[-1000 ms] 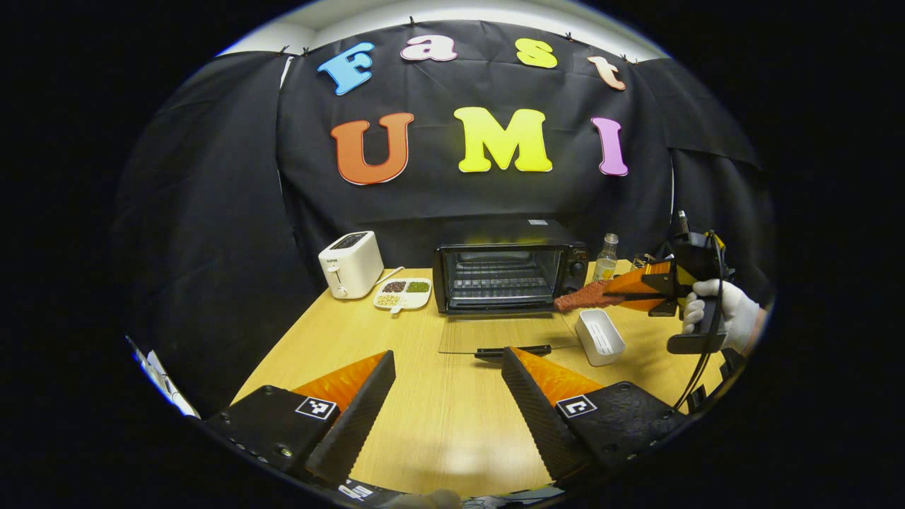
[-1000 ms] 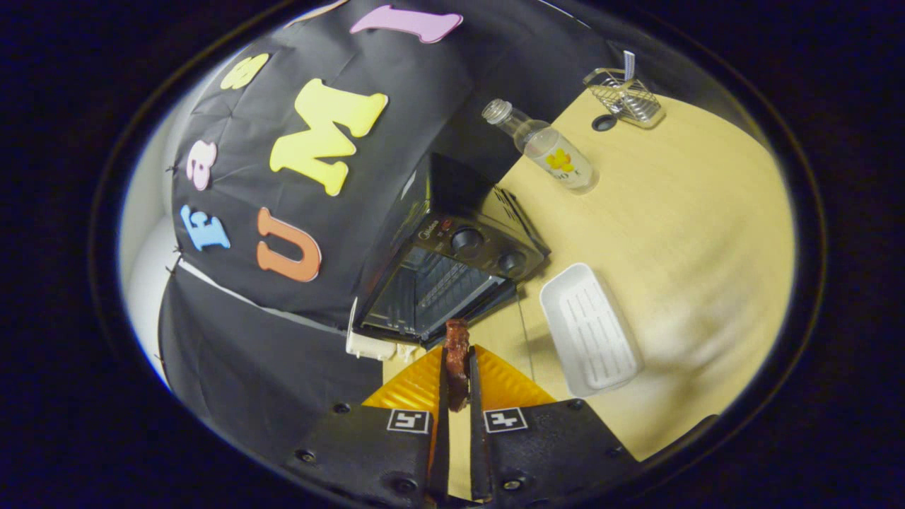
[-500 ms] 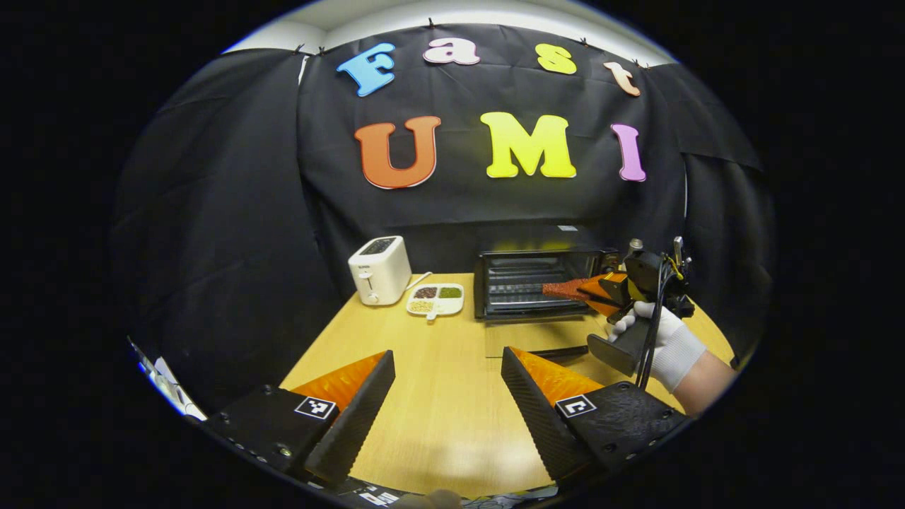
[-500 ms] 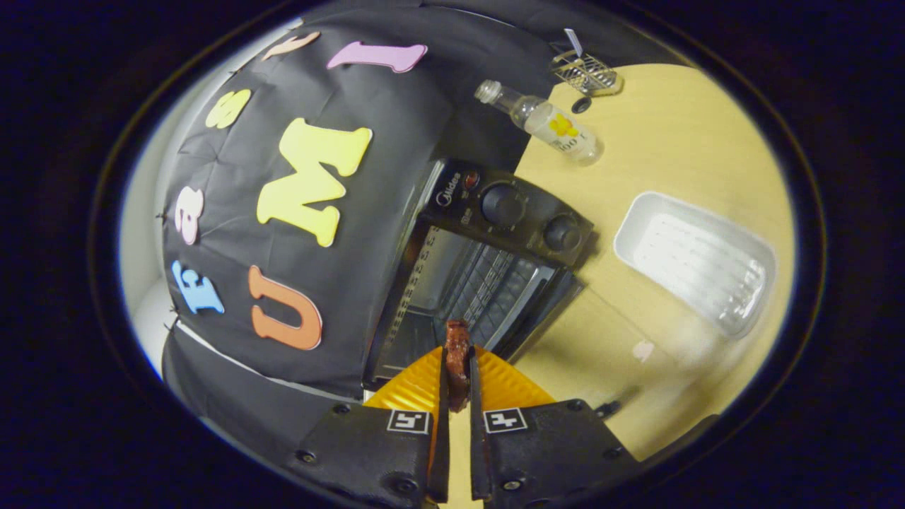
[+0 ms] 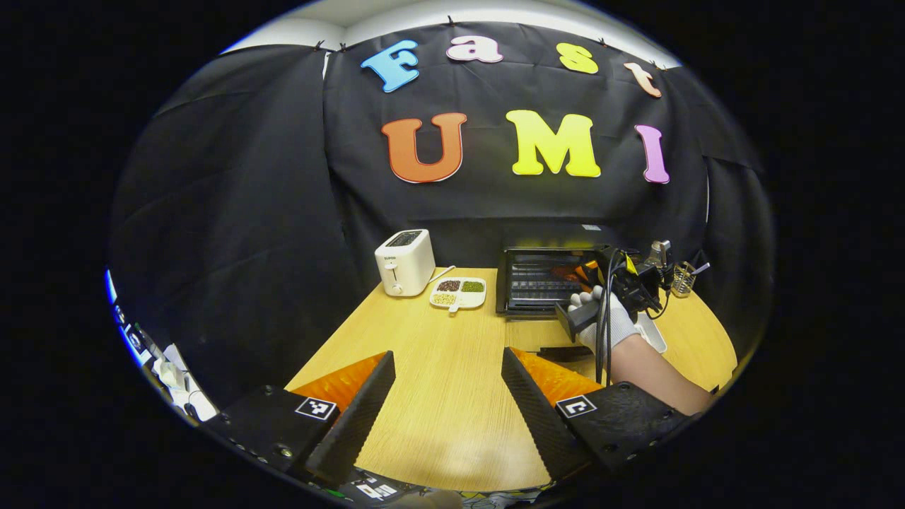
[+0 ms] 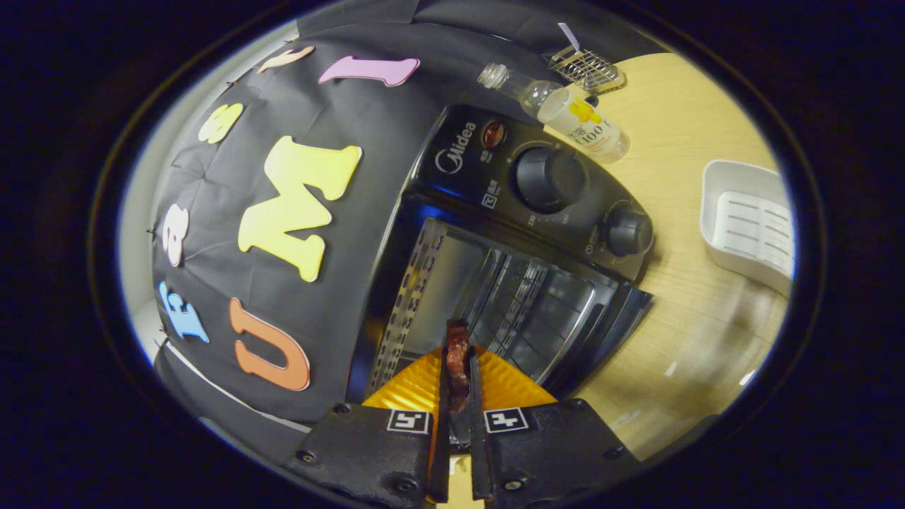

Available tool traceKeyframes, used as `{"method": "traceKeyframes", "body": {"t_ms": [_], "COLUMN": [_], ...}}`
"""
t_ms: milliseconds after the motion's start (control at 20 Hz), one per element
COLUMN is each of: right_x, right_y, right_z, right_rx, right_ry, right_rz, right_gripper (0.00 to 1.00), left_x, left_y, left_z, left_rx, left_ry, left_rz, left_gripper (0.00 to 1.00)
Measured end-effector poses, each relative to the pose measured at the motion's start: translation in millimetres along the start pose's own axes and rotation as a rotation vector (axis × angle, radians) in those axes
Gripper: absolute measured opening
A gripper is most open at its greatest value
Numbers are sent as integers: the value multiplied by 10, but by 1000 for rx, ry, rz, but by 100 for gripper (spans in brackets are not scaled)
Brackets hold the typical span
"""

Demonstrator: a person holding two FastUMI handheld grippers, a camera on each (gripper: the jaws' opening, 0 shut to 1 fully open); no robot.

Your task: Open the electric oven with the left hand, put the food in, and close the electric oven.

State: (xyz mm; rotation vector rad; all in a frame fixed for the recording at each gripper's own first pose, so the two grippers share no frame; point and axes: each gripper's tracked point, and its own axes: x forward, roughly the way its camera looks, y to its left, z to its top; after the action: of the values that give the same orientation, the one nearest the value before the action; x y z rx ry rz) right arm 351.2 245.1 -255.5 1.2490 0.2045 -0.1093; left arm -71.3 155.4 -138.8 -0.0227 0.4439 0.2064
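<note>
The light wooden table [image 5: 438, 396] carries everything. At its far edge, against the black cloth, stands the black electric oven [image 6: 495, 233] with its door folded down and its wire racks bare; in the left gripper view the same oven [image 5: 541, 283] sits right of centre. Left of it stand a white two-slot toaster [image 5: 404, 262] and a white divided dish of beans and seeds [image 5: 458, 292]. Beside the oven's knob panel lie a white rectangular plastic tray [image 6: 749, 226], a clear glass bottle with a yellow label [image 6: 565, 116] and a small wire rack [image 6: 585, 67].

The left gripper [image 5: 447, 396] hangs over the near table with its fingers spread wide and nothing between them.

The right gripper [image 6: 457, 396], held by a white-gloved hand [image 5: 601, 322], is clamped on a dark red strip of meat [image 6: 457, 360]. The strip stands out past the fingertips, just in front of the oven's open mouth, level with the racks.
</note>
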Motion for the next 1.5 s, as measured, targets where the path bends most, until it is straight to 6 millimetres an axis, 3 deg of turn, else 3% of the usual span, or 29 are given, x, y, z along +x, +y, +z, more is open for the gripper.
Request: {"method": "traceKeyframes", "body": {"t_ms": [250, 350, 400, 450, 500, 650, 700, 900, 1150, 1350, 1500], "right_x": [162, 157, 154, 139, 110, 47, -5, -181, -575, -1127, -1679], "right_y": [-62, -116, -136, -161, -153, -123, -171, -111, -18, 375, 616], "right_z": [-83, -89, -74, -67, -85, -22, 2, 93, 327, 649, 1089], "right_rx": [-25, -28, -44, -64, -87, -154, -223, -308, -424, -562, -792], "right_ry": [0, -6, -14, -6, 9, 11, 12, 1, 7, 20, 20], "right_rz": [-17, -34, -46, -63, -67, -83, -119, -105, -96, -19, 40], "right_gripper": [18, 24, 33, 30, 54, 75, 90, 99, 99, 99, 95], "left_x": [54, 77, 72, 73, 67, 59, 52, 25, -119, -269, -342], "left_y": [-50, -32, -32, -28, -26, -30, -35, -55, -138, -270, -391], "left_z": [-54, -39, -44, -48, -45, -36, -50, -29, 7, 104, 179], "left_rx": [-30, -31, -32, -35, -37, -42, -45, -49, -36, -18, -51], "left_ry": [16, 15, 15, 15, 12, 1, 3, -10, -41, -97, -149], "left_rz": [16, 22, 25, 27, 29, 32, 30, 22, -4, -42, -76], "left_gripper": [97, 97, 97, 97, 97, 97, 97, 97, 97, 97, 96]}}
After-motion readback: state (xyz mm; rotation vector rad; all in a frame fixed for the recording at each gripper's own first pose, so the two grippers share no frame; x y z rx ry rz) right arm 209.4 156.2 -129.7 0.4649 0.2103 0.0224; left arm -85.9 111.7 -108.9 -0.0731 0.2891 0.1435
